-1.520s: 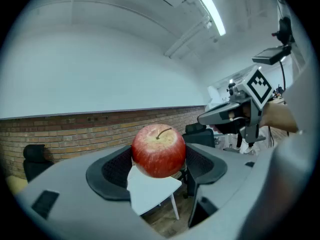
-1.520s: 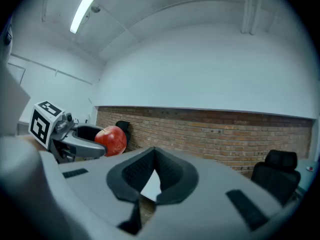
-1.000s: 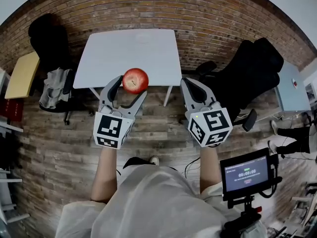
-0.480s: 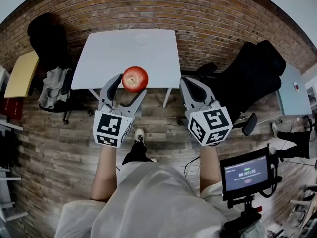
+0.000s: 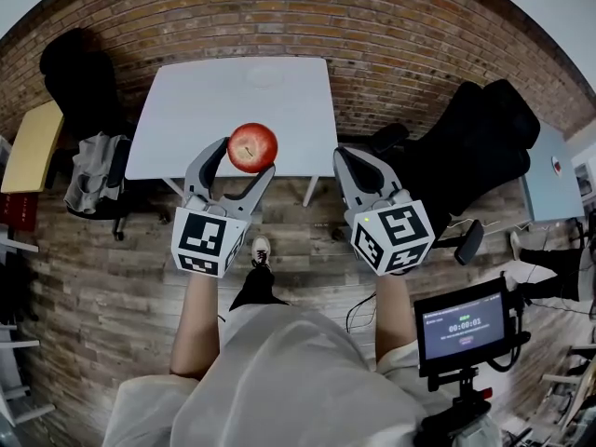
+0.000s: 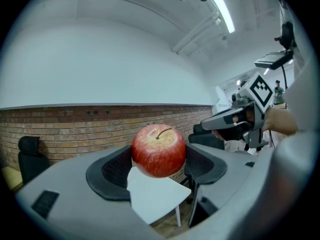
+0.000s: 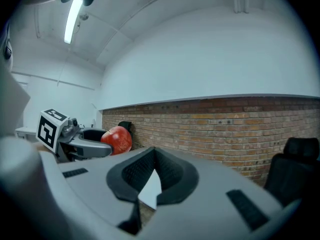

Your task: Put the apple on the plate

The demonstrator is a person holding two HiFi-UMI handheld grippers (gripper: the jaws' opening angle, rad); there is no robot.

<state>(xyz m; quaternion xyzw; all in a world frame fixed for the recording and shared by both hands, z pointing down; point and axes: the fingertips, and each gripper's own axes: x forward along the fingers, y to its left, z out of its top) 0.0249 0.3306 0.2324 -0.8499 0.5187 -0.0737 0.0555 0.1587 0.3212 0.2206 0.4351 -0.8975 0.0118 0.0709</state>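
- The apple (image 5: pixel 252 147) is held in the left gripper (image 5: pixel 244 161), whose jaws are clamped on its two sides, with the stem up. It is carried in the air, just before the near edge of the white counter (image 5: pixel 196 110).
- Compared with a second ago, the counter is seen a little closer and a shoe (image 5: pixel 261 250) has come into view below the grippers; it is judged that a step was made toward the counter.
- The grip on the apple has not changed.
- The right gripper (image 5: pixel 346 156) is kept with its jaws together, and nothing is held in it.
- A pale plate (image 5: pixel 265 76) can be made out faintly at the far side of the counter. The apple must still be brought over it and lowered.
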